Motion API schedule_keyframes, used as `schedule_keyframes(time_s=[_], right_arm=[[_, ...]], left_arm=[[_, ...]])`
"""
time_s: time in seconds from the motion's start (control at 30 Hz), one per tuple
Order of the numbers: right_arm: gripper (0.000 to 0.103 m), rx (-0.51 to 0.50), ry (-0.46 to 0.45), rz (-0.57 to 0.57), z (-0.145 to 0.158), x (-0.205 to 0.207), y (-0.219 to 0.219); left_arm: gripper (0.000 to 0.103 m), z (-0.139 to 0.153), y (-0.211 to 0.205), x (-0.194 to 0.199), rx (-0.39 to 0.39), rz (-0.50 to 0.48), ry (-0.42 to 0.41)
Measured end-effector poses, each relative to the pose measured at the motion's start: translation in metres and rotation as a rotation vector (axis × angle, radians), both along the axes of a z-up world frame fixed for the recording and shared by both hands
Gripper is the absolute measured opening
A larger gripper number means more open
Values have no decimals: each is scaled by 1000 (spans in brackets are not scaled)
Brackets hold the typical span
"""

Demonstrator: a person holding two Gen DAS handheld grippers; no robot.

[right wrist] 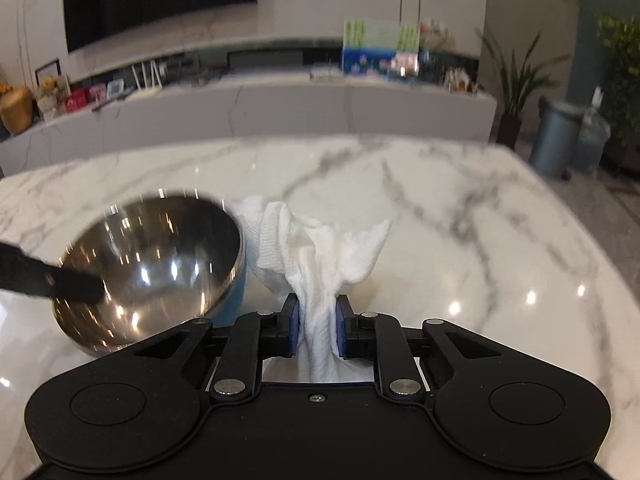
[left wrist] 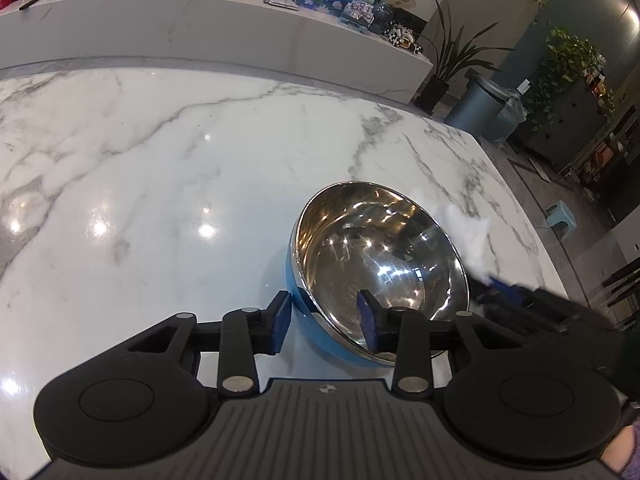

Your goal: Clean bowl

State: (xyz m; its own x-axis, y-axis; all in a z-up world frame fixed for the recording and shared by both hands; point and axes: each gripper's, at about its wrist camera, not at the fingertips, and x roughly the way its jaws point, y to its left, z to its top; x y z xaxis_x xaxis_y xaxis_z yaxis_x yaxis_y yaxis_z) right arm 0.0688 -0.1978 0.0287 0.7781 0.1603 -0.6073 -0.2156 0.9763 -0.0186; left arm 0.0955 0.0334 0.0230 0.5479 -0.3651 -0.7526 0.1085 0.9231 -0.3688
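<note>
Two tongs are working at one bowl [left wrist: 380, 276] on the white marble table [left wrist: 160, 168]. The bowl — shiny steel inside, blue outside — is sitting tilted, its mouth tipping toward the left wrist camera. The left tongs [left wrist: 326, 322] are straddling the near rim: one blue pad is lying against the blue outer wall and the other is sitting inside against the steel. Whether they are actually pinching the rim or just resting around it cannot be told, since a gap is showing between the pads.

The right tongs [right wrist: 318, 326] are clamping a crumpled white cloth [right wrist: 320, 252], which is fanning out above the pads and hanging down behind them. In the right wrist view the cloth is showing just beside the bowl's [right wrist: 156, 268] right edge, outside the rim, and the picture is blurred. In the left wrist view the same cloth [left wrist: 468, 236] is appearing as a white smear past the far right rim, with the right tongs [left wrist: 504, 286] dark and blurred below it.
</note>
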Motion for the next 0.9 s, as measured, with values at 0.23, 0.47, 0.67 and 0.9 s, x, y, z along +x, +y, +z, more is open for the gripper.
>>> schedule_keyframes(time_s=[0.23, 0.47, 0.67, 0.9], right_arm=[[16, -62, -25, 85, 4, -7, 11], [16, -75, 8, 126, -3, -5, 16], [16, -68, 57, 151, -12, -2, 19], [16, -51, 110, 181, -19, -1, 22]], left_arm=[[29, 0, -2, 1, 17, -10, -8], [28, -2, -2, 2, 23, -16, -5], [28, -2, -1, 2, 21, -15, -5], [28, -5, 0, 4, 37, -4, -3]])
